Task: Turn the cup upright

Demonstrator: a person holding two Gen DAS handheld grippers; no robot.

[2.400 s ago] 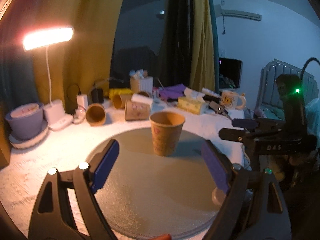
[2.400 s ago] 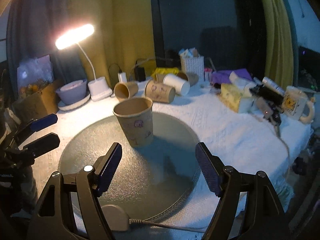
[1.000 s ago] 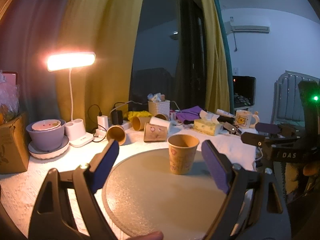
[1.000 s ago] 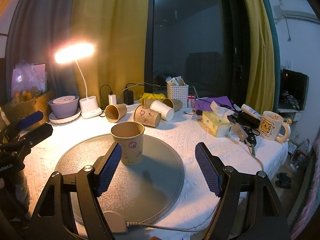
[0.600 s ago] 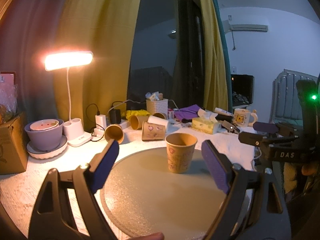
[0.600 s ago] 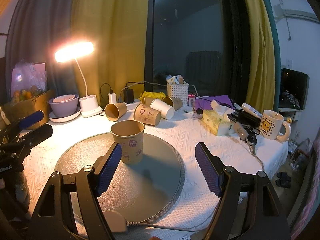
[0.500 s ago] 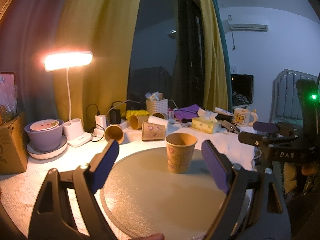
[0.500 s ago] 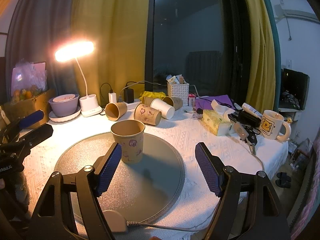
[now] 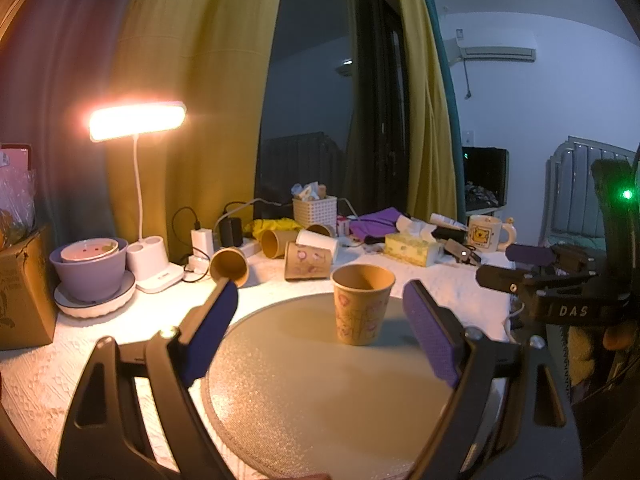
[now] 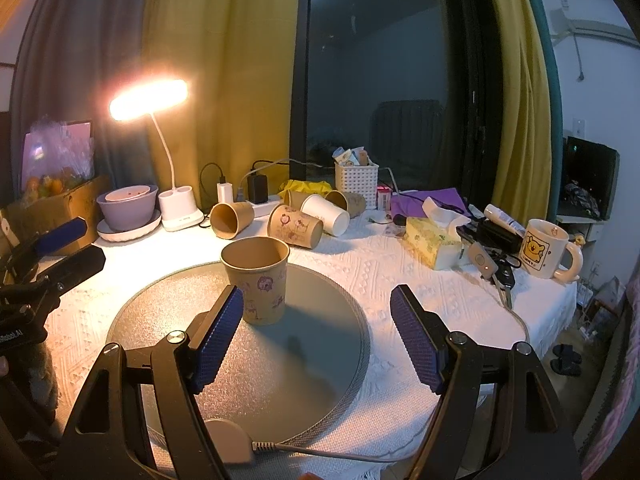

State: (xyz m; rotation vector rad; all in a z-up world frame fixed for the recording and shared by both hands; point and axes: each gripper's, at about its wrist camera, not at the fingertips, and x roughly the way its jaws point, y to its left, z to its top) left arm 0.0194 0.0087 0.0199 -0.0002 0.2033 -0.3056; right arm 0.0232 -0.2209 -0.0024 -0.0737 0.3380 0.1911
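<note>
Brown paper cup (image 9: pixel 362 304) stands upright, mouth up, on the round glass mat (image 9: pixel 320 392) at the worktop's centre. Left gripper (image 9: pixel 320 336) and right gripper (image 10: pixel 316 336) hover short of it, fingers wide and empty. Flip appears complete.

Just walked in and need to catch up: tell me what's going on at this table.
A person holds a two-finger gripper in each hand over a round glass mat. The paper cup already stands upright on it, mouth up. The left gripper and right gripper are both open, and neither touches the cup. Several other paper cups lie on their sides behind.
</note>
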